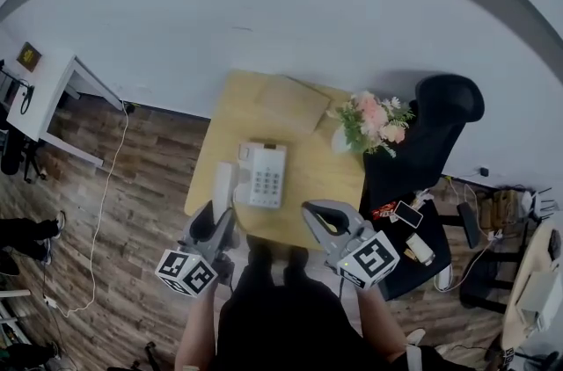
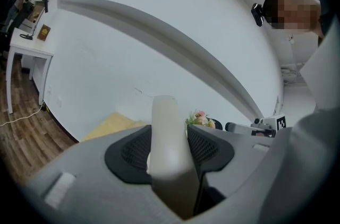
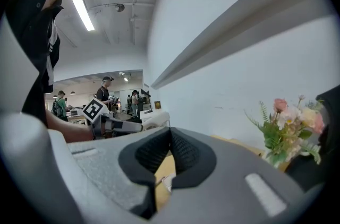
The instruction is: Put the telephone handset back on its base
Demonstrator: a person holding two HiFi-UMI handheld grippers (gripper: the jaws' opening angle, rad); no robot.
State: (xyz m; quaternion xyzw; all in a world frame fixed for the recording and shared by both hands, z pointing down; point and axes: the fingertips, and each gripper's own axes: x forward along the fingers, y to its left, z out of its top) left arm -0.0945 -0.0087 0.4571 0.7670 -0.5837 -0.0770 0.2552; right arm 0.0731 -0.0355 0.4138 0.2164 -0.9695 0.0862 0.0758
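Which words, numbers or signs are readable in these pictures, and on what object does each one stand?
No text can be read in any view.
Phone keypad: key marks too small to read.
Red packet: print too small to read.
Marker cubes: black-and-white square patterns only, no letters.
Framed picture: too small to read.

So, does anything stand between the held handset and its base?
Nothing visible does. The left gripper is shut on the handset just left of the base, whose cradle side looks bare; the flowers stand farther off on the table.
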